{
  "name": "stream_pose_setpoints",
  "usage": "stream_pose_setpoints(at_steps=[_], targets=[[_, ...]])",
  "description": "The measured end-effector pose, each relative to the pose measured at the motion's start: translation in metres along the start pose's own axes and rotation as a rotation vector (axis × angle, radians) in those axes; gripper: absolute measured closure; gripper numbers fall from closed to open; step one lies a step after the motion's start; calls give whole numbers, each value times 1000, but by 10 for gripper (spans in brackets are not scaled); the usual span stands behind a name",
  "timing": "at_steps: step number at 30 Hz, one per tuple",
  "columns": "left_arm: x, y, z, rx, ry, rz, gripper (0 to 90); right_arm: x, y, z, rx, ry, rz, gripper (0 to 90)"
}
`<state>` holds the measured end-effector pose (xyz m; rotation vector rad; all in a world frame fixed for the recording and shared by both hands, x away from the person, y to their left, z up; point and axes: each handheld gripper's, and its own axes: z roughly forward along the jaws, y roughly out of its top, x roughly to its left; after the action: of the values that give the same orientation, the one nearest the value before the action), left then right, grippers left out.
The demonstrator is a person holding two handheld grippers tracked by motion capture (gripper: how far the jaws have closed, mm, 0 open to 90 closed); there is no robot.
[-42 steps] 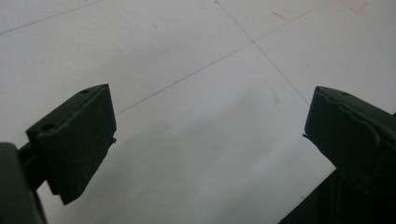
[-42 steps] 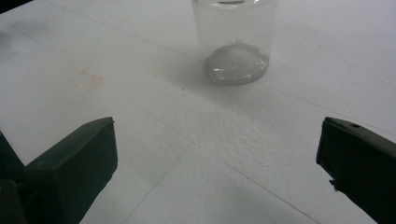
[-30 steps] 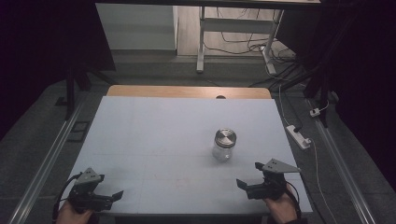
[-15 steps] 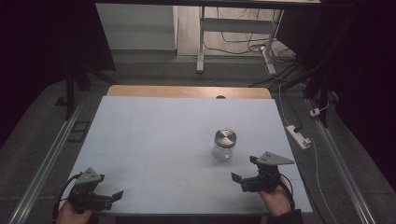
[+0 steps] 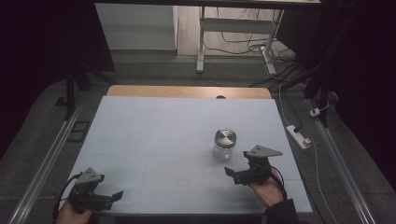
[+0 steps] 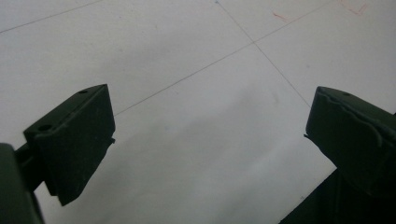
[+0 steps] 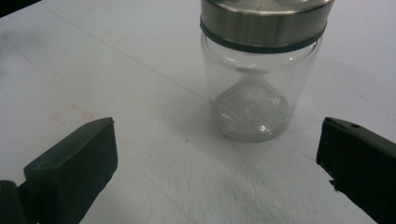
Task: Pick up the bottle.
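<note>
Right claw (image 5: 235, 174): jaws released and spread wide, nothing between them, aimed at the jar from just beside it.
Left claw (image 5: 114, 196): likewise released, parked at the near left corner of the bench (image 5: 154, 135), well apart from the work.
Jar (image 7: 261, 70): upright on the bench right of centre, clear glass under a brushed metal lid (image 7: 264, 18) (apparently empty).
Handling: likely rigid, light, smooth-sided and breakable; slippery to pads.
Hold: squarely across the glass wall below the lid's dark band, gently.
</note>
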<state>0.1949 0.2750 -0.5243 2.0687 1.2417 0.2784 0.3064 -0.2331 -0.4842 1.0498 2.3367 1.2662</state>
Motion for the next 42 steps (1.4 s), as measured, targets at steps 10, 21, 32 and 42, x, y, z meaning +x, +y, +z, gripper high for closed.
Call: stream_pose_setpoints(at_steps=[10, 21, 32, 42], targets=[[0, 0, 0, 2, -1, 0, 22, -10, 9, 18, 6, 3, 2, 0], [1, 0, 0, 3, -4, -2, 22, -18, 19, 43, 25, -13, -3, 0], [1, 0, 1, 6, -5, -4, 23, -21, 25, 62, 47, -22, -22, 0], [1, 0, 1, 7, -6, -5, 23, -21, 28, 72, 52, -44, -38, 32]])
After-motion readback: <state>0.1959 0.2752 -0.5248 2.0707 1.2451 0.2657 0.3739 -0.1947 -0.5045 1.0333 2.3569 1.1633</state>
